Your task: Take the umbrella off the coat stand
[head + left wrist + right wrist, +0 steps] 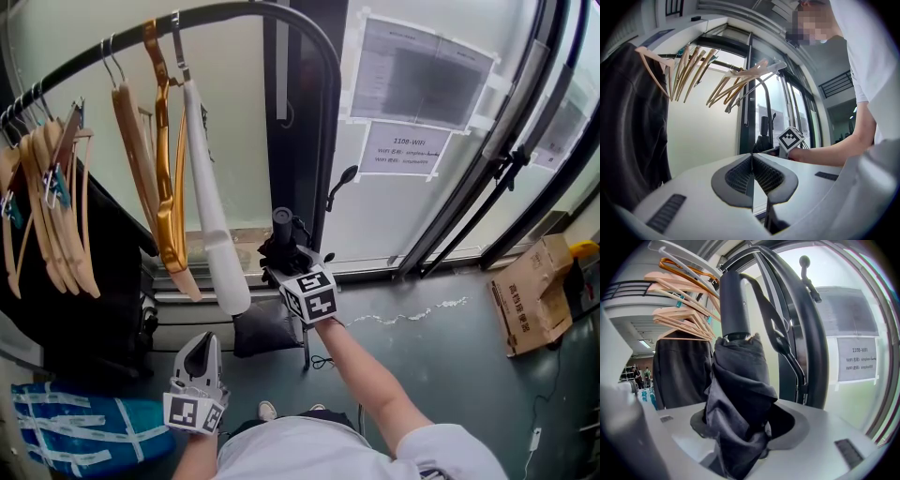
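Since the right gripper [740, 427] is clamped on the folded black umbrella [738, 385], jaws squeezed into the bunched fabric low on the canopy, it all comes down to one relation imo. The umbrella stands nearly upright, handle [735, 301] on top, close against the dark upright of the coat stand [298, 112]. Its wrist strap [757, 296] runs off the handle sideways and down toward a hook [781, 339] on that post. So the long axis is vertical and the catch point sits just beside the handle, to its right in the right gripper view. My guess is the next move wants a lift and then a pull back toward the person, so the loop slides off the hook tip instead of dragging on it.

Left gripper [200, 356] is much lower, down by the person's body, pads pressed together with nothing in them. The right one is clearly the nearer hand.

Hard to see: whether the strap is actually looped over the hook or just passes in front of it, can't tell from either view. The umbrella's lower end is cut off below the jaws, and in the head view the marker cube [309, 292] covers most of the grip. Wooden hangers [155, 178] hang near on the left, apart from the umbrella.
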A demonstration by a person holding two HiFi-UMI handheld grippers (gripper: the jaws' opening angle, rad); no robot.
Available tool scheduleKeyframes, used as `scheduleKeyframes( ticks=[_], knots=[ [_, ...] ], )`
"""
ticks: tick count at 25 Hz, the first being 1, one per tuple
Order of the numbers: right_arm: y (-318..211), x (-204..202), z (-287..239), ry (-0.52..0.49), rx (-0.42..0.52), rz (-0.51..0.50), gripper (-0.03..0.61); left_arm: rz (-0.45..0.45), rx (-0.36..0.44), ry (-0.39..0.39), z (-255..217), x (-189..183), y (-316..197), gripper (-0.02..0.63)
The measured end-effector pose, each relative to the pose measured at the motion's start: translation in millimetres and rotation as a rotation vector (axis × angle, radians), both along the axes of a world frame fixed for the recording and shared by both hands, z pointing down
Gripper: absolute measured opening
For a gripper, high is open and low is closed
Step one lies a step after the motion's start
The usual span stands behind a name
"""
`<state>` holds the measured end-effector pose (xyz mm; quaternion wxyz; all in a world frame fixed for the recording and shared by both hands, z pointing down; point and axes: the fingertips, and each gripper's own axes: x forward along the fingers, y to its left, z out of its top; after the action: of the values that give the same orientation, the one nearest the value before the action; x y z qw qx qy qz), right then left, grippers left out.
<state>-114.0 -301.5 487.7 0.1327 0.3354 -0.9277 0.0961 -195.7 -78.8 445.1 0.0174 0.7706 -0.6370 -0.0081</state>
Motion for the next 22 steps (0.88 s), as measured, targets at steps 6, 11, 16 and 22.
scheduleKeyframes(
  ticks=[6, 11, 16, 22],
  knots=[
    [-4.4, -10.6, 0.1, 0.014, 0.006, -0.017, 0.253, -0.004, -0.005, 0.000, 1.5, 0.8, -0.4, 0.028],
    [-5.1, -23.5, 7.7, 0.033, 0.005, -0.039, 0.253, -0.009, -0.011, 0.000, 2.0, 1.1, 0.9, 0.028],
    [-11.8, -25.9, 16.6, 0.053, -0.007, -0.039, 0.253, -0.025, -0.022, -0.001, 4.3, -4.6, 5.3, 0.028],
    [-19.6, -25.5, 7.7, 0.034, 0.001, -0.026, 0.253, -0.035, -0.029, 0.004, 6.8, -9.2, 5.9, 0.028]
  ],
)
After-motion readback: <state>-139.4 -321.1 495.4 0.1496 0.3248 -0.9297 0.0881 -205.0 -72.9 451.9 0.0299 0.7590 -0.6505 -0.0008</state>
